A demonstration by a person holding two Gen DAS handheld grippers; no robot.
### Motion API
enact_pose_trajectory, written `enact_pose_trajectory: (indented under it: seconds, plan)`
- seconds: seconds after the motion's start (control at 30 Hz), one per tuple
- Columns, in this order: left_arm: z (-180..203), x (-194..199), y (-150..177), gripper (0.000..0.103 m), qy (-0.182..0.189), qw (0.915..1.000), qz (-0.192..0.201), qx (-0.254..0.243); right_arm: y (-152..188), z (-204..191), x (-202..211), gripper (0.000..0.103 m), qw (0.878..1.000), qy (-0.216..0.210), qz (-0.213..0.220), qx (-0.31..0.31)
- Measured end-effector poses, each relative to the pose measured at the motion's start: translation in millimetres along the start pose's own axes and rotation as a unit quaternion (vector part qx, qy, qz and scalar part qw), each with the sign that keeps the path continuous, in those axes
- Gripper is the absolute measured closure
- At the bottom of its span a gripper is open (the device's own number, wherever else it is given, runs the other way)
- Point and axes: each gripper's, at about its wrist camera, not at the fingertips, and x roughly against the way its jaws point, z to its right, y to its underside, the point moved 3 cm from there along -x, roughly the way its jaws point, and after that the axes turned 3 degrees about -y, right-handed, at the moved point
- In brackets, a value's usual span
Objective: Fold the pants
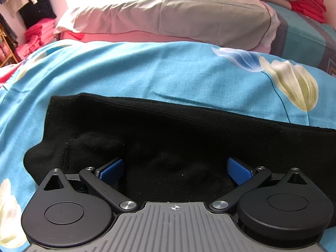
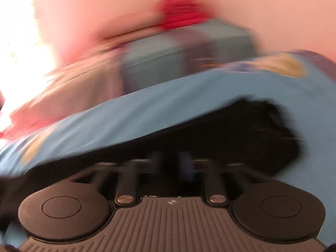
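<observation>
The black knit pants (image 1: 168, 130) lie folded in a band across a blue flowered bedsheet (image 1: 147, 71). My left gripper (image 1: 175, 166) is open, its blue pads (image 1: 239, 170) spread wide just above the black cloth, holding nothing. The right wrist view is blurred by motion. There the pants (image 2: 241, 130) lie on the sheet (image 2: 147, 109) and my right gripper (image 2: 170, 163) has its fingers close together over the black cloth; whether cloth is pinched between them cannot be told.
A grey-beige pillow (image 1: 168, 14) lies at the head of the bed. Red folded clothes (image 1: 306, 2) sit at the far right, pink ones (image 1: 35, 37) on a rack at the left. A grey-teal cushion (image 2: 189, 50) lies beyond the sheet.
</observation>
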Motion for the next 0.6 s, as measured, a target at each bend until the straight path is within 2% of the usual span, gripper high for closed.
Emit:
enact_pose_trajectory:
  seconds: [0.03,0.07,0.1,0.17,0.27,0.3,0.33,0.37,0.4,0.43,0.5,0.53,0.6]
  plan:
    - [0.2,0.1,-0.1,0.0,-0.001,1.0,0.0,0.0,-3.6,3.3,5.7,0.09,0.999,0.029,0.015,-0.014]
    - [0.7,-0.1,-0.3,0.0,-0.002,1.0,-0.001,0.0,-4.6,1.2,11.1,0.074,0.999,0.038,0.027,-0.01]
    - [0.9,-0.1,-0.3,0.0,-0.002,1.0,0.0,0.0,-3.7,-4.8,15.7,0.066,0.999,0.029,0.031,0.002]
    - [1.0,0.0,-0.2,0.0,-0.002,1.0,0.0,-0.001,3.9,-21.5,23.2,0.066,0.999,-0.03,0.019,0.021]
    - [1.2,-0.2,-0.4,0.0,-0.002,1.0,-0.001,0.0,18.9,-34.4,19.8,0.056,0.992,-0.117,-0.028,0.033]
    - [1.5,-0.1,-0.4,0.0,-0.003,1.0,-0.001,-0.001,22.3,-32.7,13.5,0.068,0.991,-0.124,-0.05,0.031]
    - [1.7,0.1,-0.4,0.0,-0.003,1.0,-0.001,-0.002,24.4,-27.2,8.8,0.081,0.992,-0.114,-0.048,0.031]
    - [1.7,0.2,-0.3,0.0,-0.004,1.0,-0.001,-0.003,21.1,-19.9,6.8,0.099,0.995,-0.094,-0.036,0.028]
    - [1.6,0.2,-0.2,0.0,-0.004,1.0,-0.002,-0.003,17.0,-13.3,7.2,0.098,0.997,-0.063,-0.026,0.02]
    - [1.5,0.2,-0.1,0.0,-0.004,1.0,-0.002,-0.003,12.5,-6.2,11.5,0.095,1.0,-0.025,-0.009,0.01]
    - [1.5,0.2,-0.1,0.0,-0.004,1.0,-0.002,-0.003,8.4,3.4,23.2,0.067,1.0,0.02,0.014,-0.004]
    - [1.4,0.1,0.0,0.0,-0.004,1.0,-0.003,-0.003,7.7,6.9,29.7,0.063,1.0,0.016,0.023,-0.011]
    - [1.3,0.0,0.0,0.0,-0.004,1.0,-0.004,-0.002,8.9,14.5,42.4,0.062,0.999,0.005,0.028,-0.028]
